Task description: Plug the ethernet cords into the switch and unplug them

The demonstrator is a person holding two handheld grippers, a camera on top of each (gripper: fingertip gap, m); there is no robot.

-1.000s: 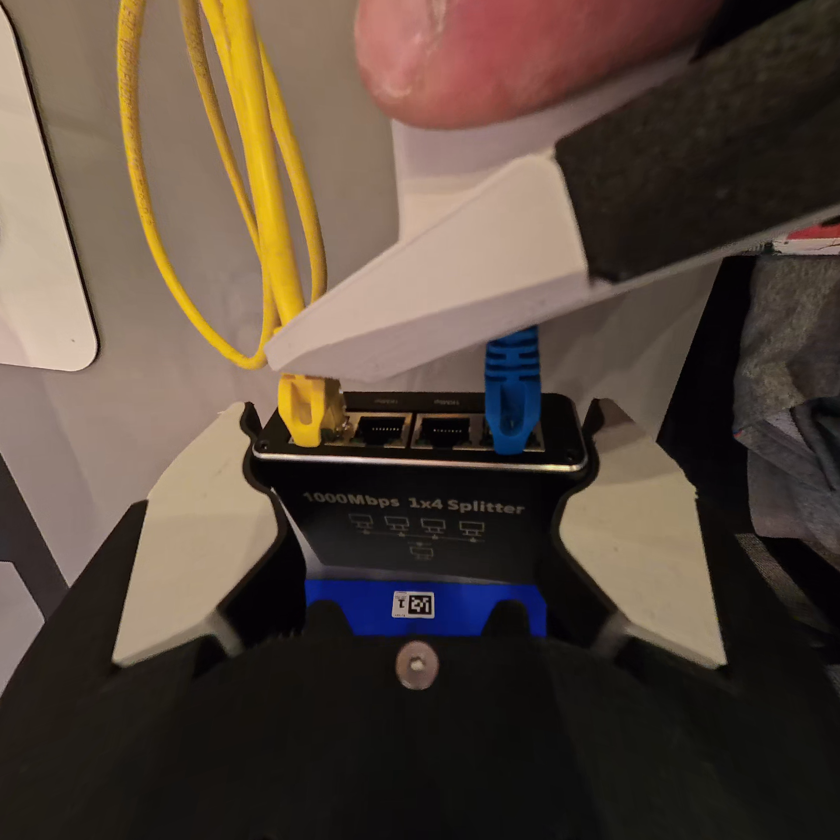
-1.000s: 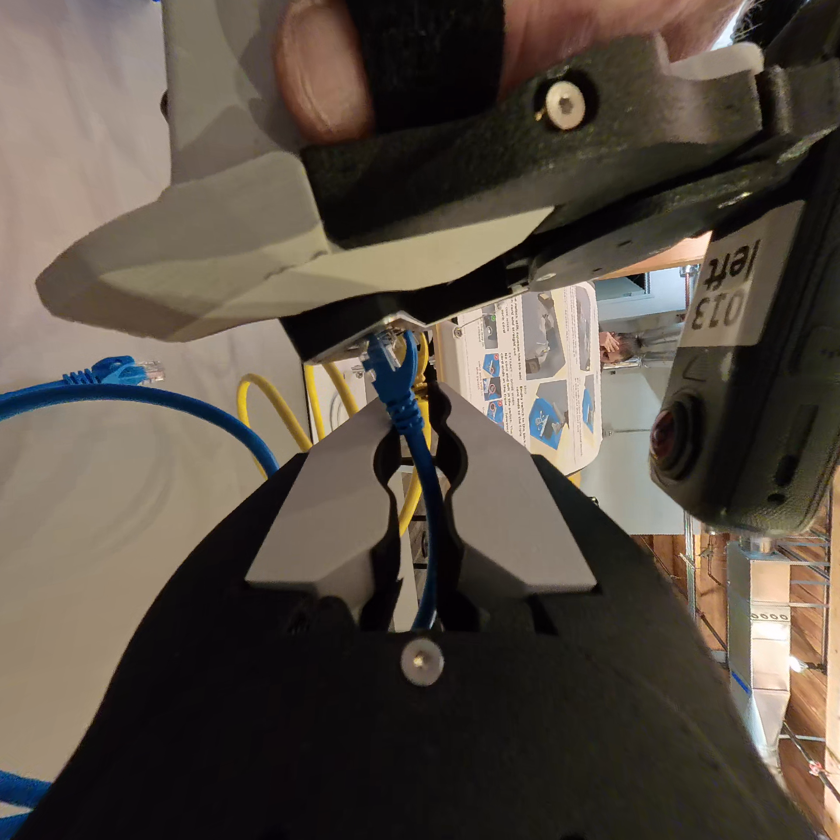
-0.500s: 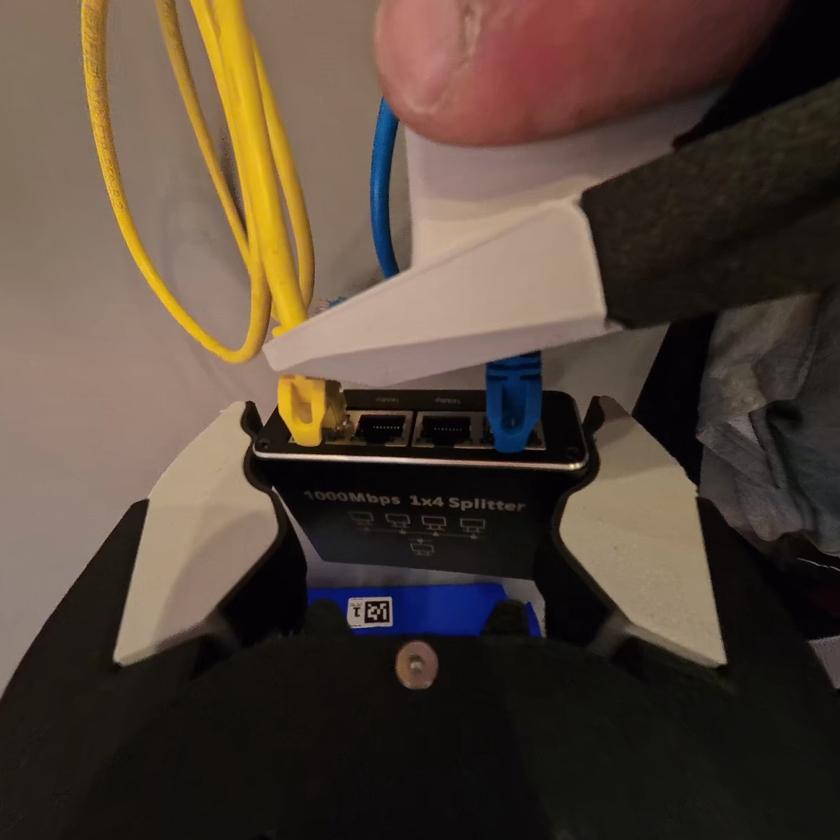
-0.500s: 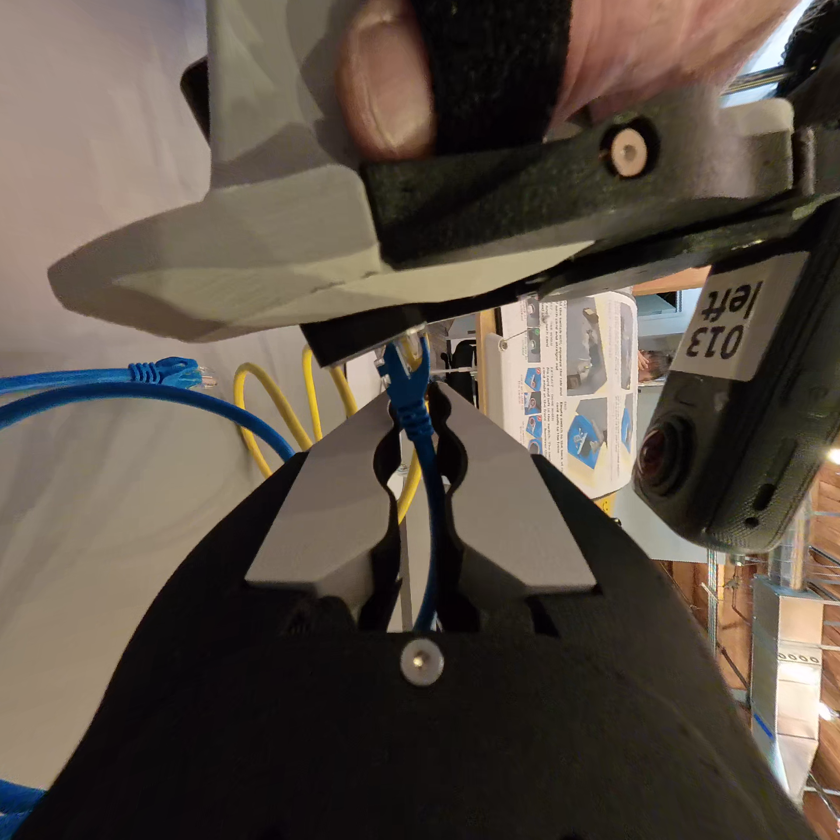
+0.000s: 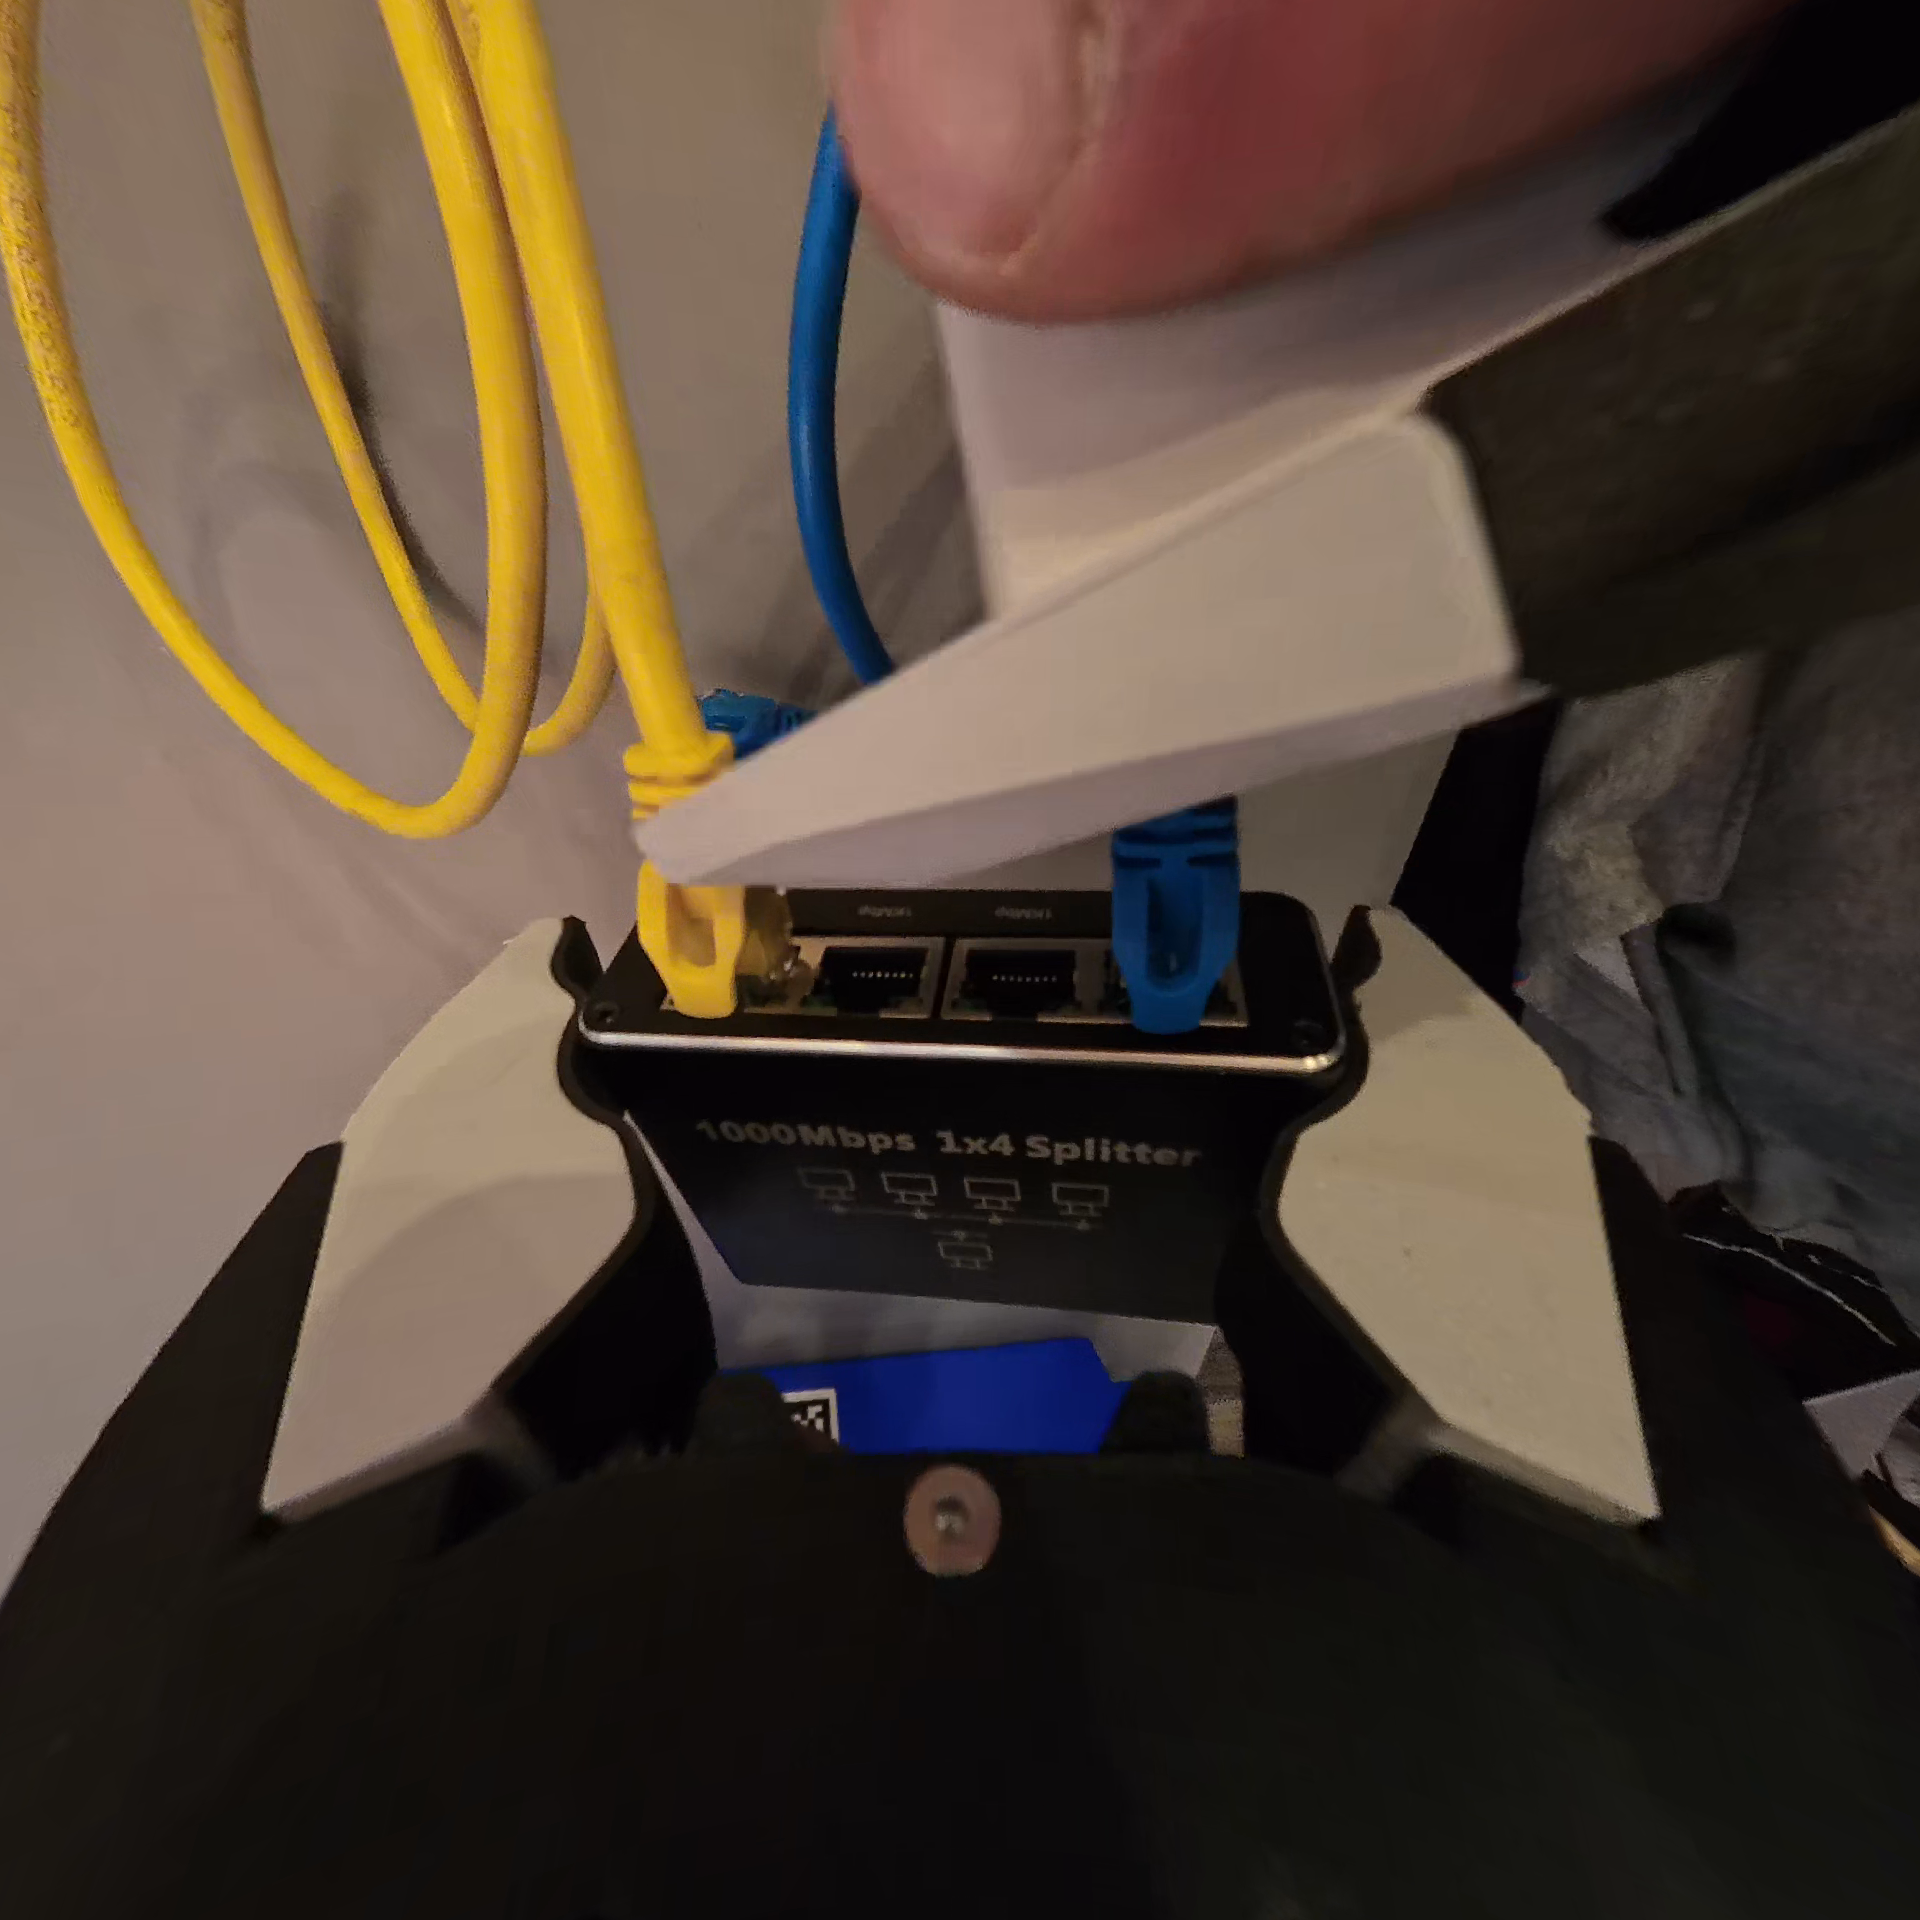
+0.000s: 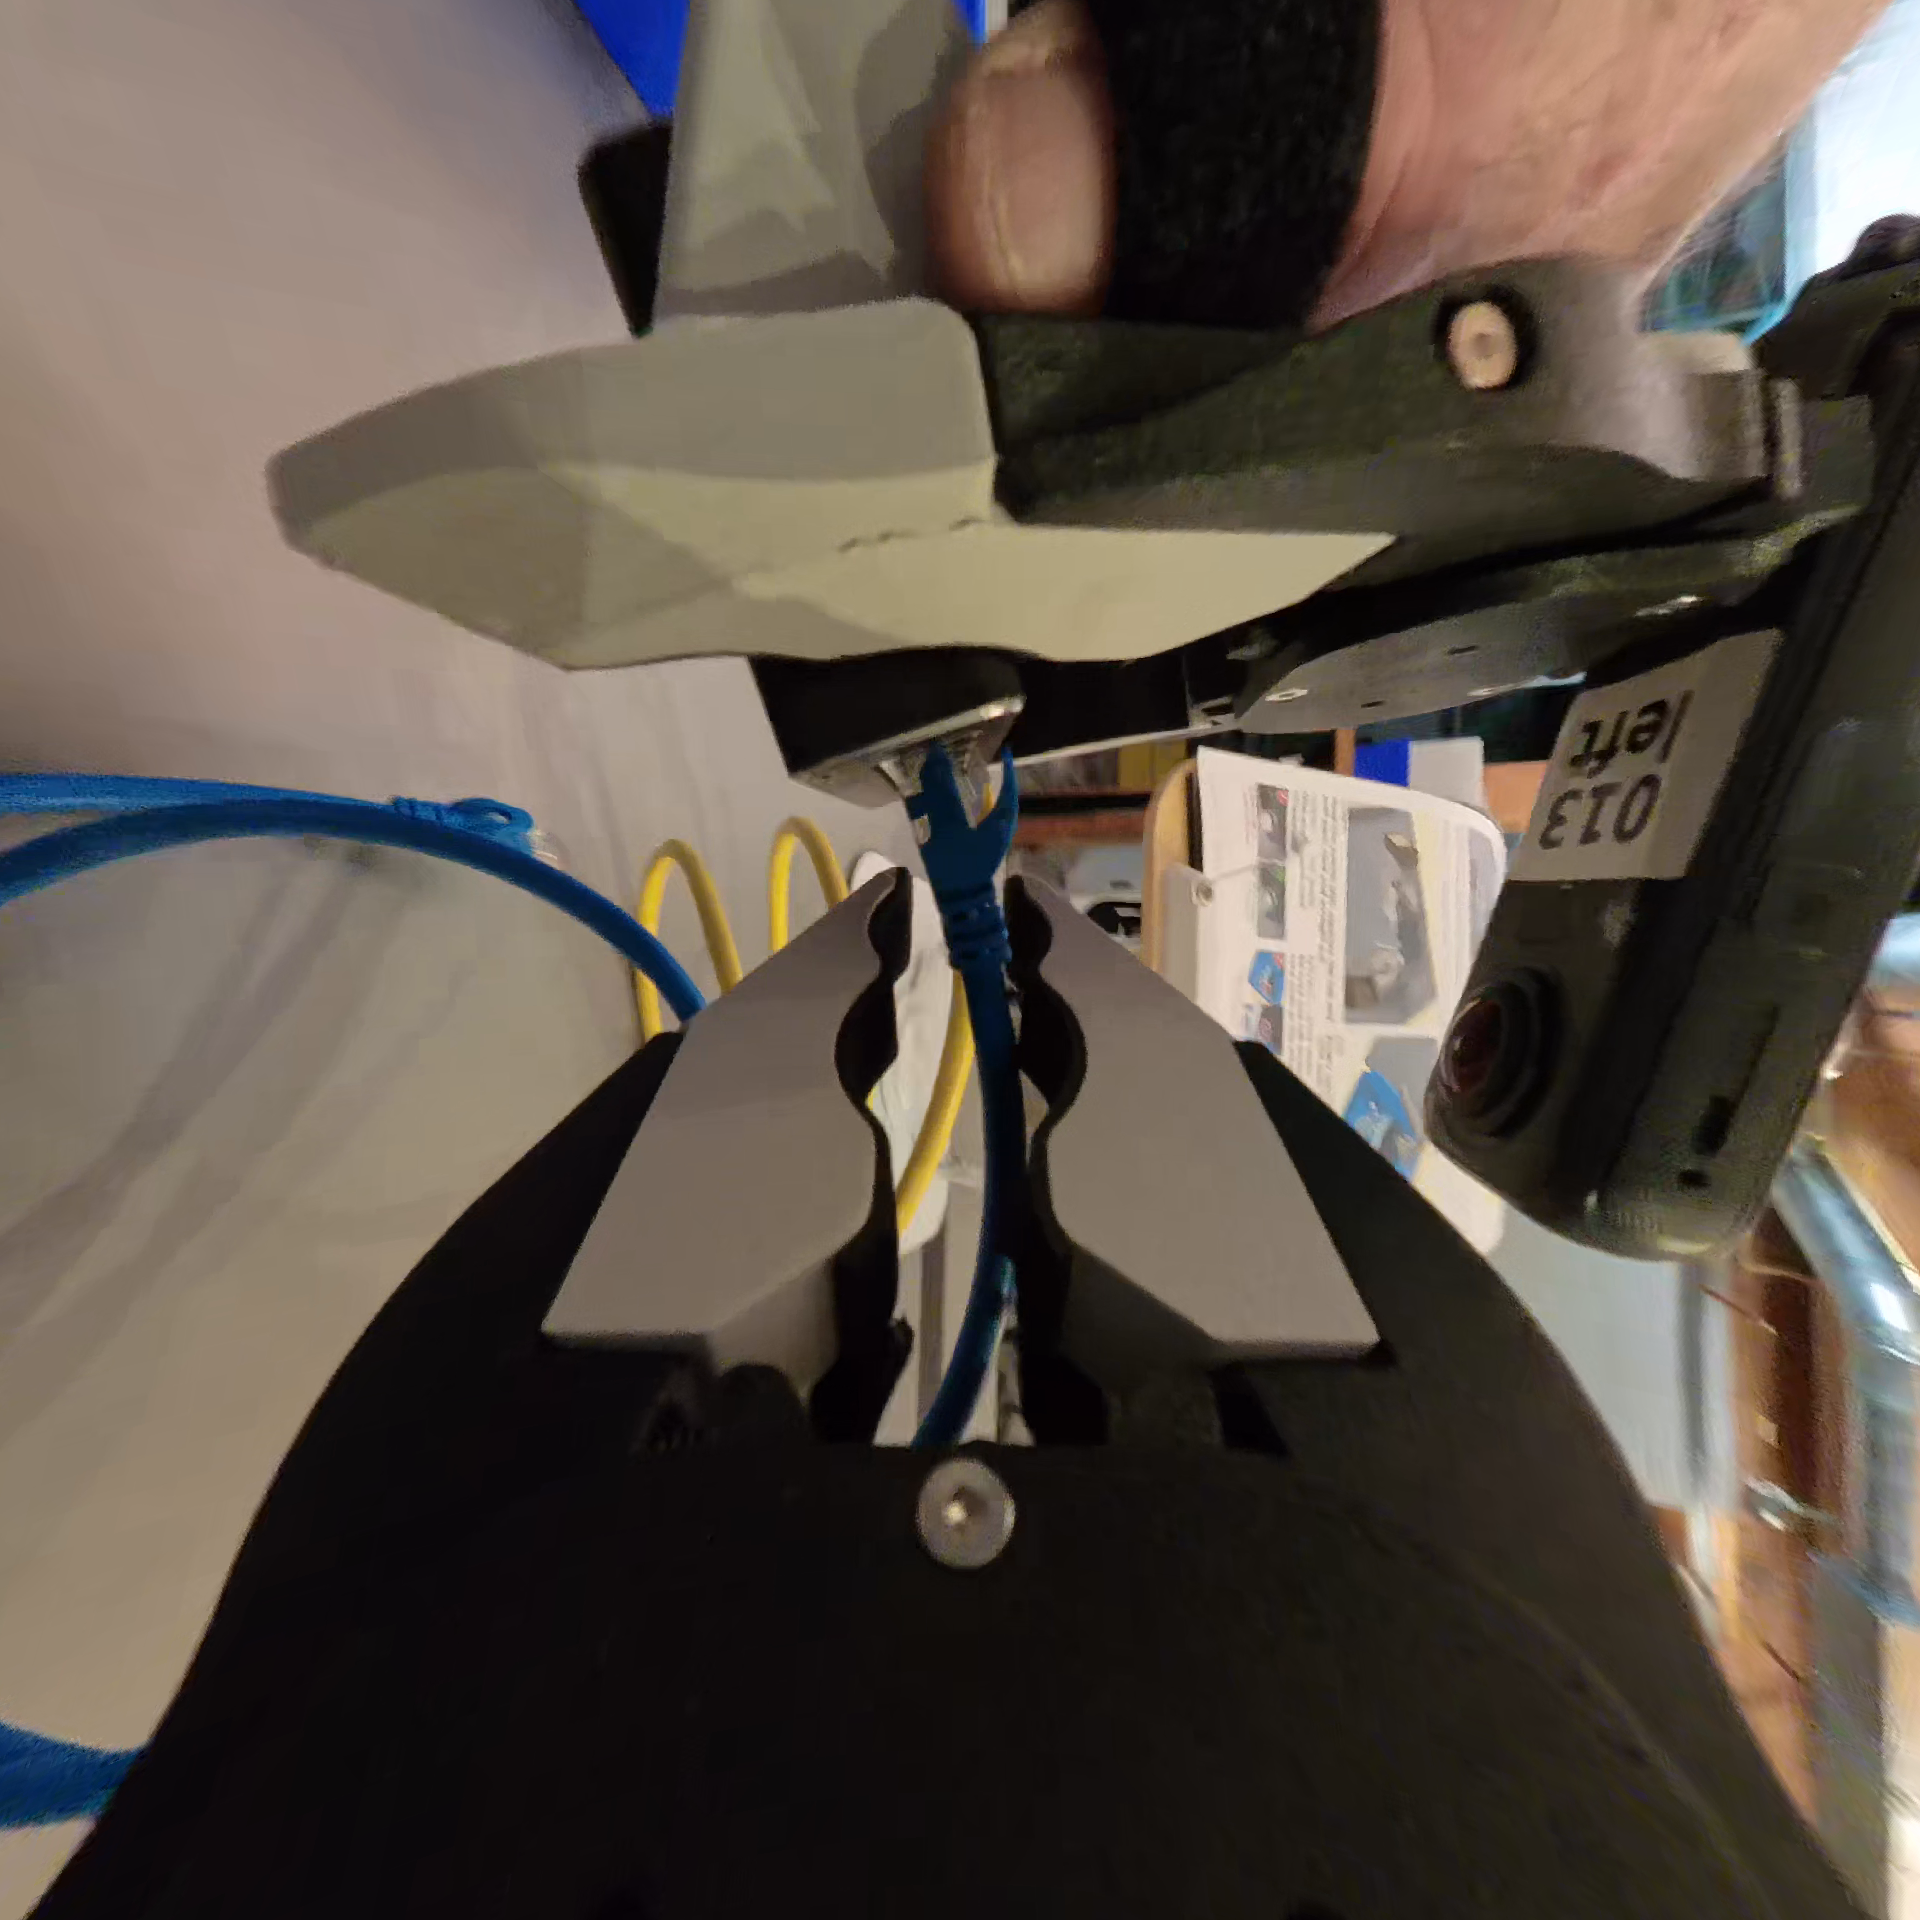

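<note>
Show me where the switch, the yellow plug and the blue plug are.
switch [image 5: 956, 1184]: left wrist view, its black top face.
yellow plug [image 5: 694, 951]: left wrist view, its boot.
blue plug [image 5: 1174, 935]: left wrist view, its boot.

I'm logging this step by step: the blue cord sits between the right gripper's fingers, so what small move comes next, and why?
Probably close the right gripper on the blue plug and pull it straight out. That plug is seated in the end port of the switch, which the left gripper clamps, and the right fingers flank the cord with a gap.
</note>
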